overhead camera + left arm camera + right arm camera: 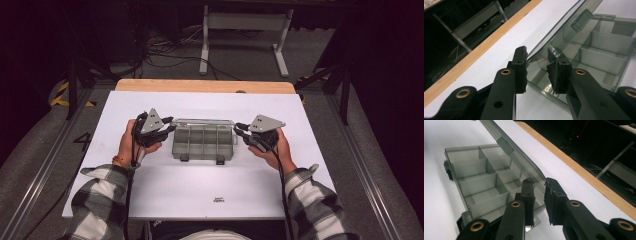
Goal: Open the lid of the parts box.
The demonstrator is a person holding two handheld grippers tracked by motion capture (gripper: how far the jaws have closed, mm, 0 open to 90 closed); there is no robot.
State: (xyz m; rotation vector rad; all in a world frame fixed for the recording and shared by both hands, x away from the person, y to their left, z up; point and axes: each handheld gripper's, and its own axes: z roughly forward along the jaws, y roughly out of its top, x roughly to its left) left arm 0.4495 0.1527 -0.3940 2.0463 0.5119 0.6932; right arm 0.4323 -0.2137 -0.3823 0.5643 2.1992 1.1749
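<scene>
A clear grey compartment box (pixel 203 142) lies in the middle of the white table, its lid (pixel 202 121) raised along the far side and its cells empty. My left gripper (pixel 169 125) is at the lid's left end. In the left gripper view its jaws stand open (pixel 537 71) on either side of the lid (pixel 564 30) corner, above the box (pixel 599 57). My right gripper (pixel 240 129) is at the lid's right end. In the right gripper view it is open (pixel 539 195), the lid (pixel 511 152) end between the jaws, beside the box (pixel 481 185).
The white table top (pixel 200 190) has bare room in front of and beside the box. Its far side ends in a wooden strip (pixel 200 86). Two dark latches (pixel 220 160) stick out from the box's near side. Beyond the table are a white stand (pixel 245 22) and floor cables.
</scene>
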